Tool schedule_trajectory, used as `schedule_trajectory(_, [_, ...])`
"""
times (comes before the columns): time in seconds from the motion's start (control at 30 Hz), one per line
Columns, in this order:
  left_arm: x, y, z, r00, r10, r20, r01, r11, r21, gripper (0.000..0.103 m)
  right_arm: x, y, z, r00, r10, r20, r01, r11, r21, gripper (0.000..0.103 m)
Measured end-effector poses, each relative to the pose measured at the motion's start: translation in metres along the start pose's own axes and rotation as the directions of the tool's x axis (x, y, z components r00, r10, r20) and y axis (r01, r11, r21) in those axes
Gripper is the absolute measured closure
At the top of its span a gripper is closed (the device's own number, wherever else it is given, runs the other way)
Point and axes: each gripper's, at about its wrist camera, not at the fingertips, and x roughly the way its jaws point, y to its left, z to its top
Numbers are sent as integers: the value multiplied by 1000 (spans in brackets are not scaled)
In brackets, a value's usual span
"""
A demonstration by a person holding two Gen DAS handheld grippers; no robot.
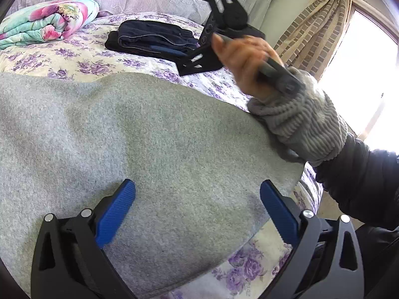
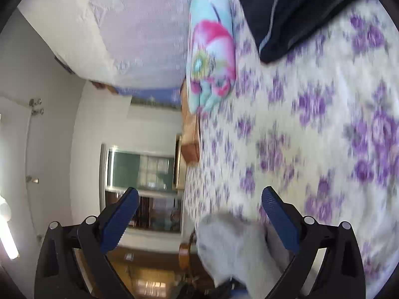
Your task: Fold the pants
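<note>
The left hand-held gripper [image 1: 197, 209] hovers with blue fingers [image 1: 117, 211] spread apart over the grey pants [image 1: 149, 137], which lie flat on the bed [image 1: 82, 62]. Beyond the pants' far edge, a hand [image 1: 251, 67] in a grey knit cuff carries the right hand-held gripper [image 2: 199, 214], its jaws also apart and gripping nothing. Farther back lie dark folded clothes [image 1: 154, 39], then a floral quilt [image 1: 47, 22]

Grey knit pants [image 1: 139, 144], flat on floral bedspread, prob. folded, near bed's edge
</note>
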Motion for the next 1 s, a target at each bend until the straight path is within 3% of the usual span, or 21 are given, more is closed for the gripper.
schedule_trajectory(0.07, [0, 0, -1, 1000, -3, 1, 3, 1000, -2, 5, 6, 7, -13, 991, -98, -93, 92, 994, -65, 3])
schedule_trajectory(0.23, [1, 2, 1, 1000, -4, 1, 4, 1000, -4, 5, 33, 8, -35, 944, -201, -263, 172, 977, -129, 3])
schedule_trajectory(0.33, [1, 2, 1, 1000, 0, 0, 0, 1000, -4, 5, 50, 14, -44, 912, -223, -345, 171, 970, -175, 3])
schedule_trajectory(0.47, [1, 3, 1, 1000, -4, 1, 4, 1000, -4, 5, 65, 40, -64, 861, -218, -460, 85, 952, -294, 3])
schedule_trajectory(0.53, [1, 4, 1, 1000, -6, 2, 6, 1000, -5, 5, 74, 48, -67, 840, -252, -480, 68, 927, -369, 3])
schedule_trajectory(0.6, [1, 5, 2, 1000, -9, 3, 9, 1000, -6, 5, 77, 41, -64, 826, -342, -448, 154, 902, -404, 3])
schedule_trajectory(0.67, [0, 5, 2, 1000, -12, 4, 12, 1000, -6, 5, 79, 19, -56, 815, -368, -447, 225, 912, -342, 3])
schedule_trajectory(0.77, [-1, 6, 1, 1000, -17, 7, 17, 1000, -8, 5, 80, 13, -64, 817, -314, -484, 177, 935, -308, 3])
schedule_trajectory(0.83, [-1, 5, 1, 1000, -20, 8, 20, 1000, -9, 5, 77, 24, -73, 825, -258, -503, 103, 943, -316, 3])
schedule_trajectory(0.93, [-1, 5, 1, 1000, -24, 12, 24, 1000, -10, 5, 69, 45, -74, 860, -174, -480, 3, 942, -336, 3])
schedule_trajectory(1.0, [-2, 6, 1, 999, -31, 15, 31, 999, -13, 5, 77, 36, -68, 852, -238, -467, 83, 941, -327, 3])
